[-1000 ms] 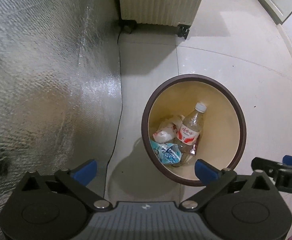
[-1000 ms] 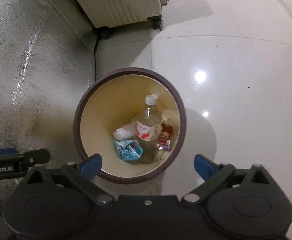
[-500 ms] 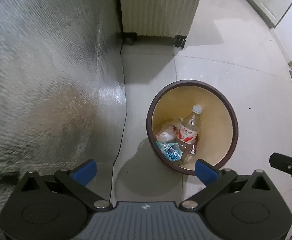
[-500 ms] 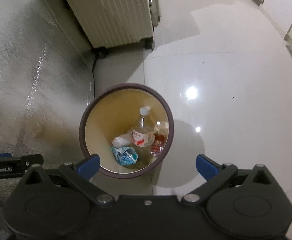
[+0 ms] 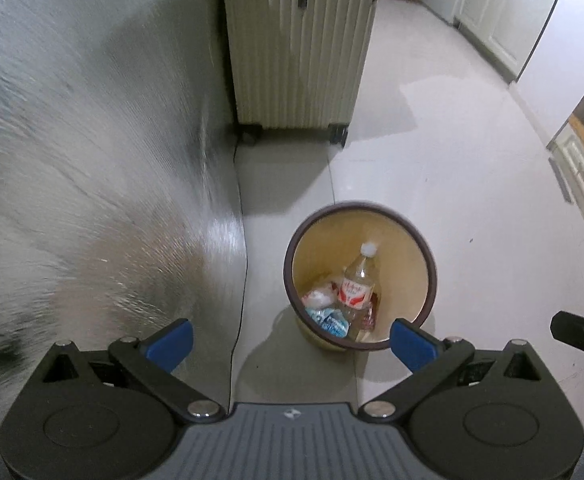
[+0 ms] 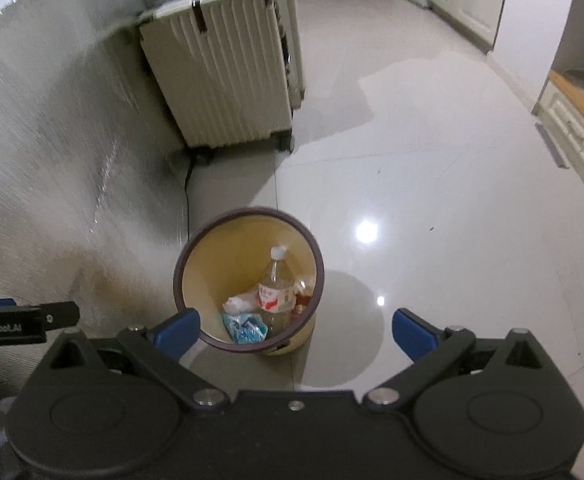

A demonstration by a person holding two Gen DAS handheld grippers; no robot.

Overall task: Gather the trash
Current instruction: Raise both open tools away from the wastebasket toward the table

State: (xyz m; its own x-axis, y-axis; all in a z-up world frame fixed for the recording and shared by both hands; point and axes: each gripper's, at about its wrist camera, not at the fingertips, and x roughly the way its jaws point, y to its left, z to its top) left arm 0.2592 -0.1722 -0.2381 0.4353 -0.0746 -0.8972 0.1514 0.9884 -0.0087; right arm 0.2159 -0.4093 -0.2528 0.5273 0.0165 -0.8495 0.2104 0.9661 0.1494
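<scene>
Both pairs of tongs hang high above the floor with their blue tips spread wide and nothing between them: the left tongs and the right tongs are released and empty. Straight ahead of both, and well below, stands the round bin with its dark rim, just beside the silvery quilted sheet and short of the ribbed suitcase.

All the trash I can make out sits at the bottom of that bin. The plastic bottle leans against the inner wall, its long axis running from the heap at the near side up and away from the tongs, white cap at the far, upper end. A crumpled white wad lies to its left, a blue wrapper nearer the tongs, and a small red packet tucked on the right.

To my eye the collecting looks finished, since no litter shows on the visible floor. If so, the step in hand is a clean withdrawal: lift both tongs straight, keep them spread, and steer the left one clear of the silvery sheet so nothing drags. If another piece lies out of sight, sweep the view round slowly before committing, and approach it along its short side.
</scene>
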